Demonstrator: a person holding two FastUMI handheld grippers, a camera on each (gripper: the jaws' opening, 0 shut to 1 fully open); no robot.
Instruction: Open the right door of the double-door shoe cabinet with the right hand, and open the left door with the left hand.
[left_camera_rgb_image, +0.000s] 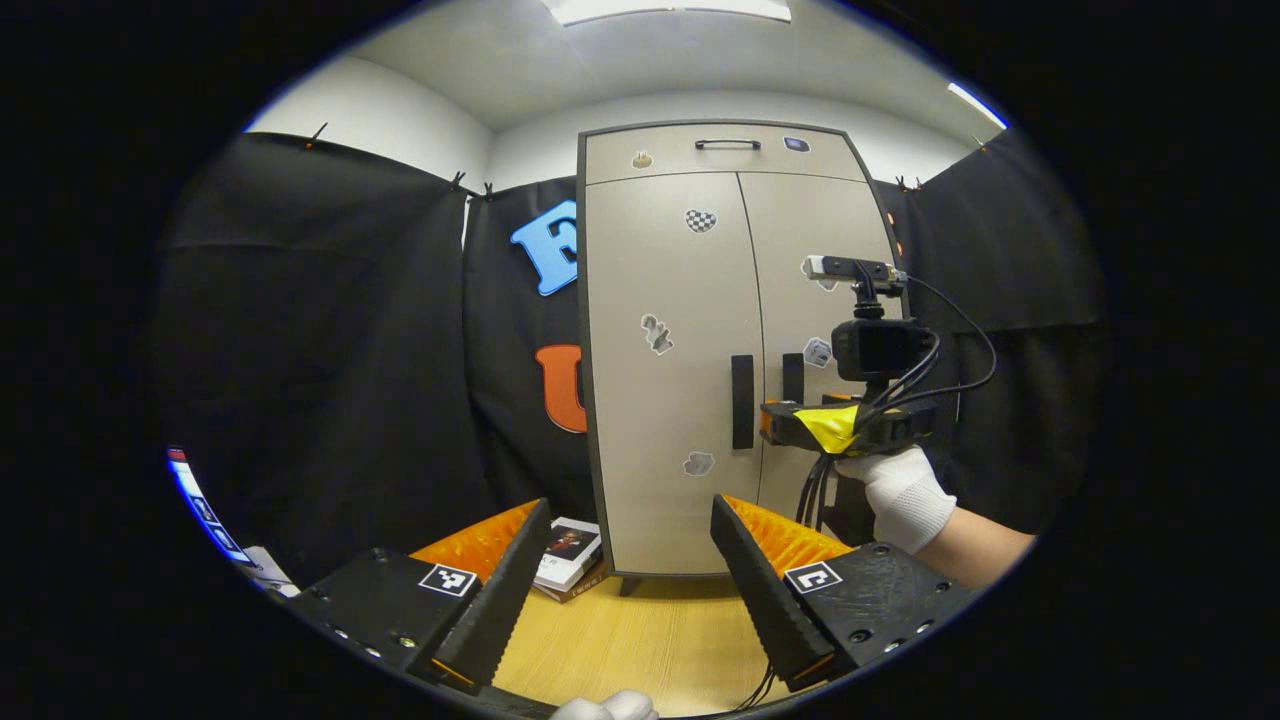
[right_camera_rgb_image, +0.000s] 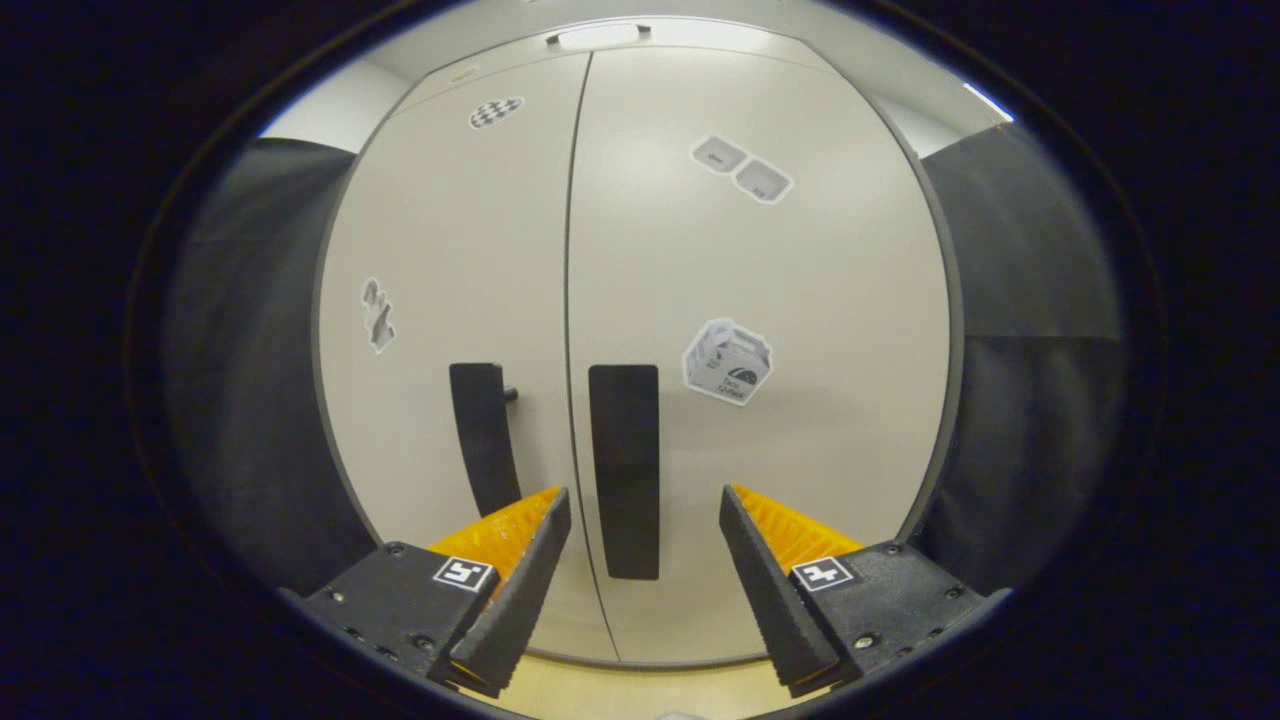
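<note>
Two upright dark handles flank the seam of the closed pale shoe cabinet (left_camera_rgb_image: 690, 340): the left gripper (left_camera_rgb_image: 625, 585), spread empty, hangs well back, while the right gripper (right_camera_rgb_image: 640, 580), spread empty too, sits nearer, the right door's handle (right_camera_rgb_image: 624, 470) straight ahead between its fingers.

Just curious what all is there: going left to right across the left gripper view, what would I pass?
Black booth cloth → books on the floor → left door handle → right door handle → right hand-held gripper → gloved hand.
</note>
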